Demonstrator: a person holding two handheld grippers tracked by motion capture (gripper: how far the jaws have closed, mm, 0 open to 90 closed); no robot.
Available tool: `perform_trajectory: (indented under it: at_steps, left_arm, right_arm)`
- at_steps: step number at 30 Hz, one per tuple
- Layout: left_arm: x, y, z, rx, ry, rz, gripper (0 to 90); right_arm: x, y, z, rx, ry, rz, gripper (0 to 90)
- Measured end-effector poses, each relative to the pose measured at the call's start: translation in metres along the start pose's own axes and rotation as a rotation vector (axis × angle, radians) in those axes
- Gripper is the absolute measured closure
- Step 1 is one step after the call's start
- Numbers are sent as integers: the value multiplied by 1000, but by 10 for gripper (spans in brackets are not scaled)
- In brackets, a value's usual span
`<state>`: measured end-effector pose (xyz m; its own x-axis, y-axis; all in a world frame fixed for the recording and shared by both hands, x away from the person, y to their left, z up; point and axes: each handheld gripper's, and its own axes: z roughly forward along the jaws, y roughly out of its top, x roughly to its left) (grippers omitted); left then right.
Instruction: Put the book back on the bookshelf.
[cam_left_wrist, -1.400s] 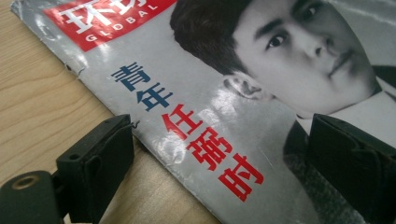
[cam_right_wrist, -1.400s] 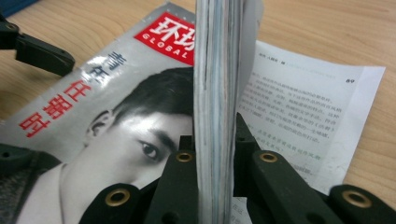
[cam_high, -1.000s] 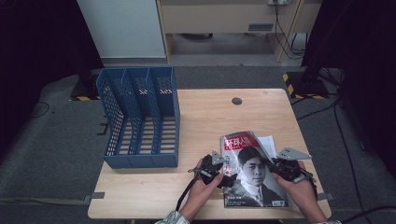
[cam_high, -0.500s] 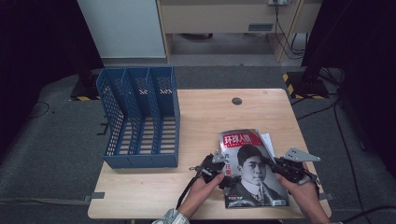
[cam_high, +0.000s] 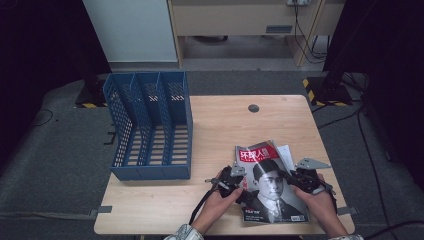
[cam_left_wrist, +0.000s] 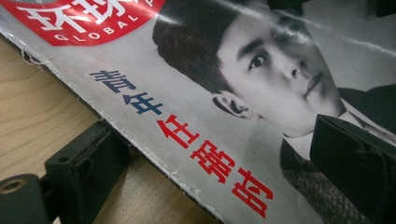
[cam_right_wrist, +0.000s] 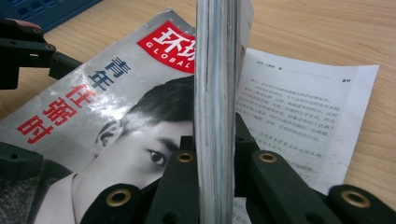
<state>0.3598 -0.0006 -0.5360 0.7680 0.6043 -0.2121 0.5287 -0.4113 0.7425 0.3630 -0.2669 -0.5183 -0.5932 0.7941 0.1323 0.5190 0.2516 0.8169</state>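
A magazine (cam_high: 267, 180) with a black-and-white portrait and a red title band lies on the wooden table (cam_high: 225, 125) at the front right. My right gripper (cam_high: 295, 181) is shut on its right edge; in the right gripper view the stack of pages (cam_right_wrist: 215, 93) stands pinched upright between the jaws. My left gripper (cam_high: 239, 187) is at the magazine's left edge with its jaws wide apart. In the left gripper view the cover (cam_left_wrist: 233, 93) runs between them, one jaw under the worn edge and the other over the cover.
A blue three-slot file rack (cam_high: 150, 125) stands on the table's left half. A loose printed page (cam_right_wrist: 303, 107) lies under the magazine's right side. A dark round grommet (cam_high: 253, 108) sits at the table's back middle. The table's front edge is close to both hands.
The left gripper has edged slightly right onto the magazine's left edge. The magazine and the right gripper have barely moved.
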Motion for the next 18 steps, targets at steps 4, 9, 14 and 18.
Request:
perform_trajectory:
  at_steps: [4,9,14,18]
  left_arm:
    - [-2,0,1,13,19,24,42]
    - [-4,1,2,18,22,38,42]
    - [-7,1,3,30,44,67,48]
    - [-10,1,4,44,67,91,48]
  right_arm:
    - [-2,-1,2,18,-7,2,811]
    - [-5,-2,4,35,-28,27,659]
    - [-7,-4,8,99,-76,25,463]
    - [-8,-7,8,115,-125,35,230]
